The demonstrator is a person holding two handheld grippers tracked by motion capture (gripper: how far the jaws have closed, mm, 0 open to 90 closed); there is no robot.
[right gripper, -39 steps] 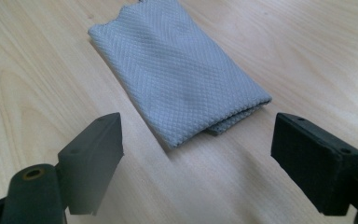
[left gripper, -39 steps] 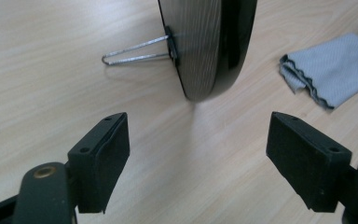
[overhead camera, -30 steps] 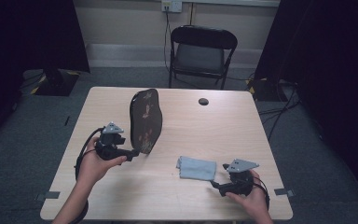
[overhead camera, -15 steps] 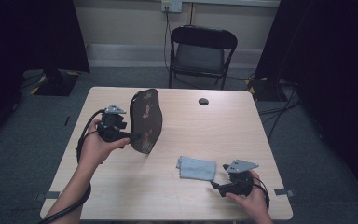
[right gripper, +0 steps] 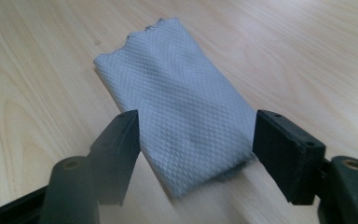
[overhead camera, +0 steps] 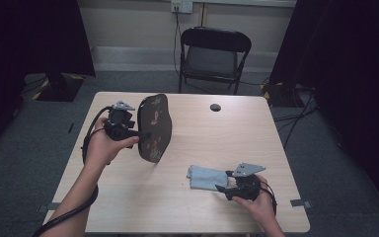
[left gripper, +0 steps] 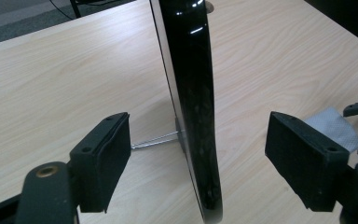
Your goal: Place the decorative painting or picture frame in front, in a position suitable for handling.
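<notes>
A dark oval plate (overhead camera: 155,127) with a floral pattern stands on edge at the table's left middle, propped by a thin wire stand (left gripper: 156,139). My left gripper (overhead camera: 140,132) is at its left side. In the left gripper view the plate (left gripper: 191,93) runs edge-on between the wide-apart jaws of that gripper (left gripper: 198,126), with neither pad touching it. A folded grey-blue cloth (overhead camera: 205,177) lies flat near the front right. My right gripper (overhead camera: 224,181) has just been closing its jaws. In the right gripper view the cloth (right gripper: 177,102) lies uncrumpled between the pads of that gripper (right gripper: 196,126).
The light wooden table (overhead camera: 227,133) carries a small black round thing (overhead camera: 215,107) near its far edge. A black folding chair (overhead camera: 214,54) stands behind the table. Dark curtains hang on both sides of the room.
My left hand has risen and moved farther back along the plate's left side. The plate, the cloth and my right hand have stayed where they were.
</notes>
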